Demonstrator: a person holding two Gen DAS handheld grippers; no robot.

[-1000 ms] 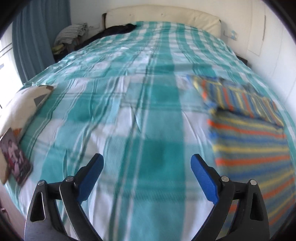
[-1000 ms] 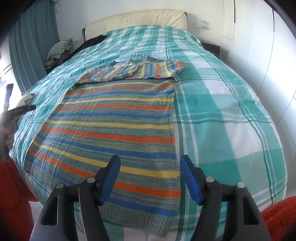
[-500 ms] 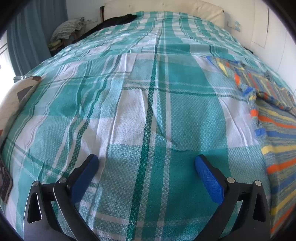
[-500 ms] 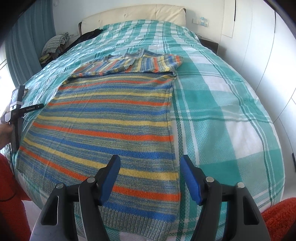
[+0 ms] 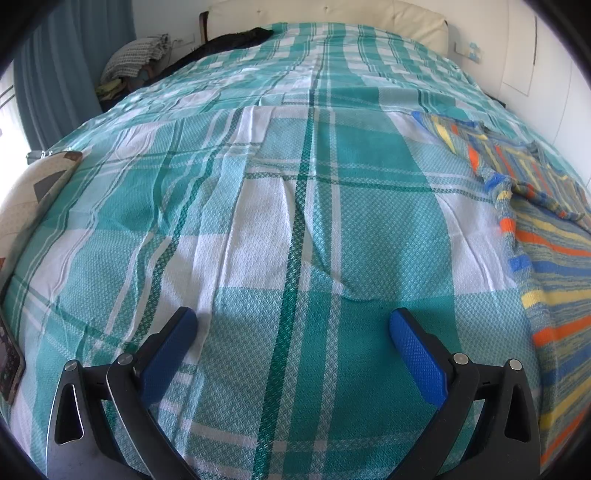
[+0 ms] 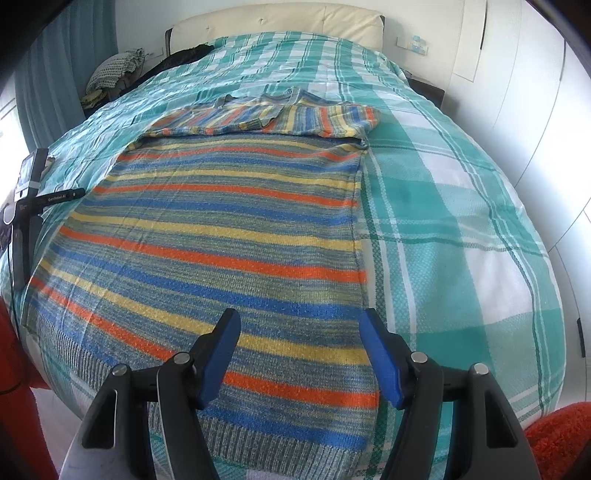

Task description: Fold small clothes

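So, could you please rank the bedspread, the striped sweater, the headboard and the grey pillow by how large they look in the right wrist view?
1. Bedspread
2. Striped sweater
3. Headboard
4. Grey pillow

The last two sit farthest away, so they look smaller than they really are.

a striped knit sweater [image 6: 221, 236] lies flat on the bed, sleeves folded across its top.

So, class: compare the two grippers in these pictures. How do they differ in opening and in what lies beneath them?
The left gripper stands wider open than the right gripper. The left gripper hangs over bare checked bedspread, with the striped sweater off to one side; the right gripper hangs over the sweater's near hem corner. Both have blue pads, point down at the bed and hold nothing.
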